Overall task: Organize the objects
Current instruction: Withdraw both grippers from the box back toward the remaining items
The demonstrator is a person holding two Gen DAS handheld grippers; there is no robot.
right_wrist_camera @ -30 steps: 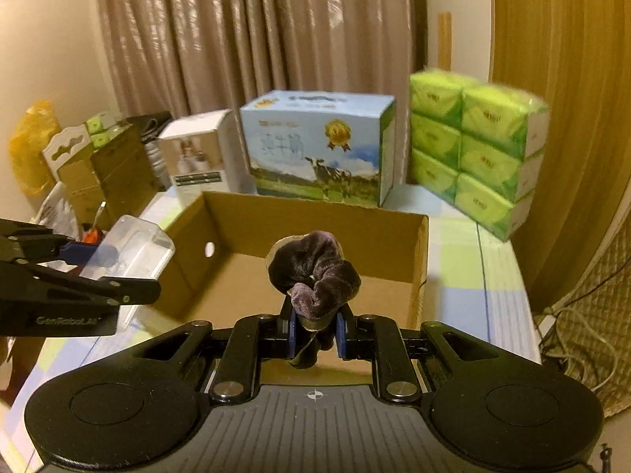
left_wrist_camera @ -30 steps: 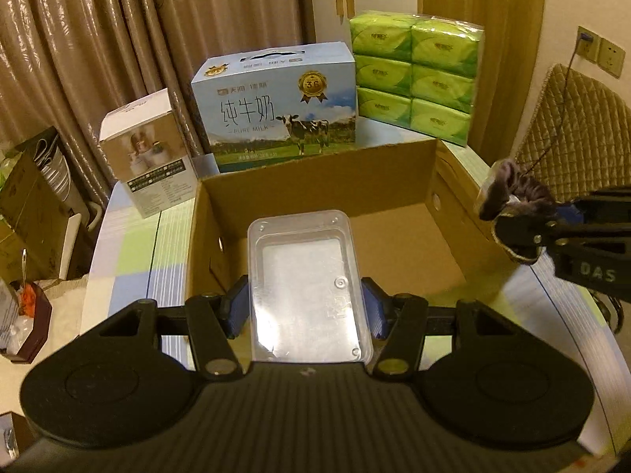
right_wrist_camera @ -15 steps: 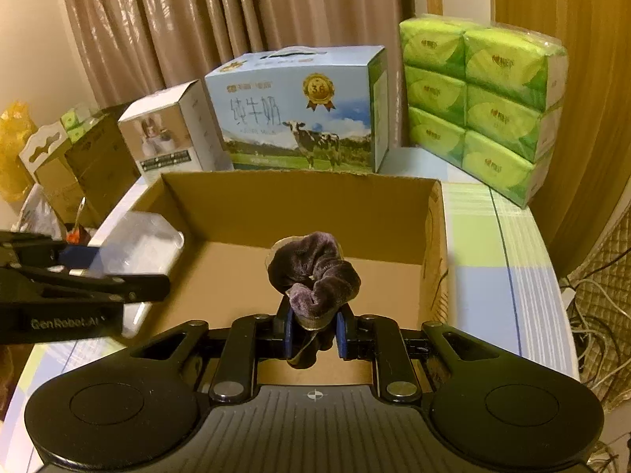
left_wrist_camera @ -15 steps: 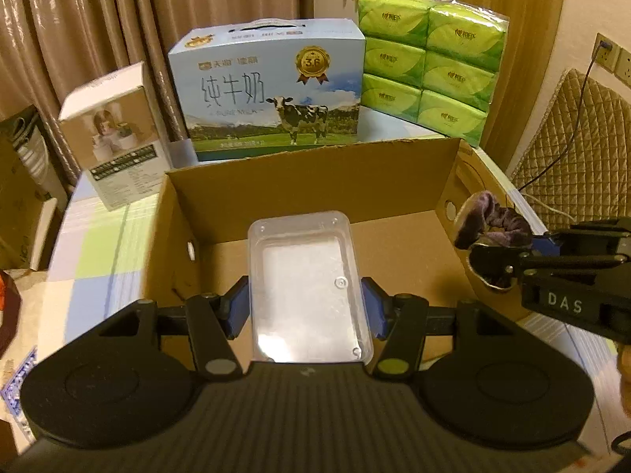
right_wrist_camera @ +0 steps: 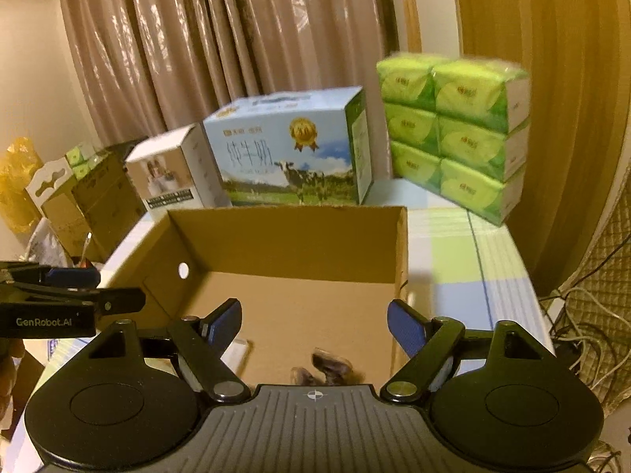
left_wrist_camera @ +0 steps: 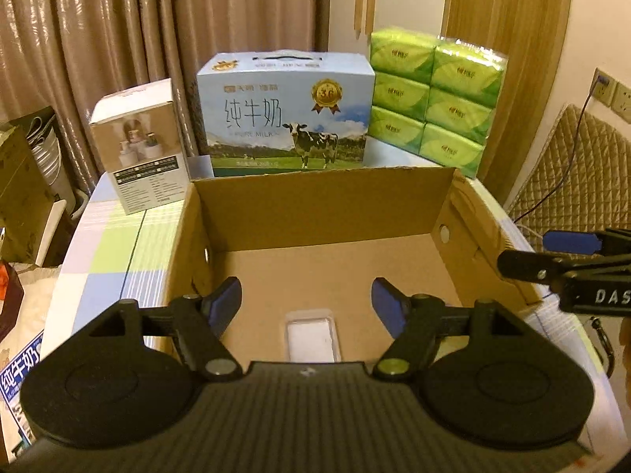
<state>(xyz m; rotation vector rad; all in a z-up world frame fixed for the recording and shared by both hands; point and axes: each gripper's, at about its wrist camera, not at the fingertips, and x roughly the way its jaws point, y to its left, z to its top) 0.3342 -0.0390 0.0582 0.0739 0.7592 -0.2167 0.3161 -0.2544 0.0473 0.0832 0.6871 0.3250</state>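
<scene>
An open cardboard box stands on the table in front of both grippers. My left gripper hangs over its near edge, jaws opening, nothing between them. Below it a clear plastic container lies on the box floor, partly hidden by the gripper body. My right gripper is over the box's right half, jaws opening and holding nothing. The dark purple scrunchie lies blurred on the box floor just under it. Each gripper shows at the edge of the other's view.
Behind the box stand a blue milk carton, a small white product box and a stack of green tissue packs. The checked tablecloth shows on the box's right. Cardboard boxes sit off the table on the left.
The left gripper let go of the clear container, which now lies in the box. The right gripper released the scrunchie, which dropped to the box floor. Both jaws have spread wide.
</scene>
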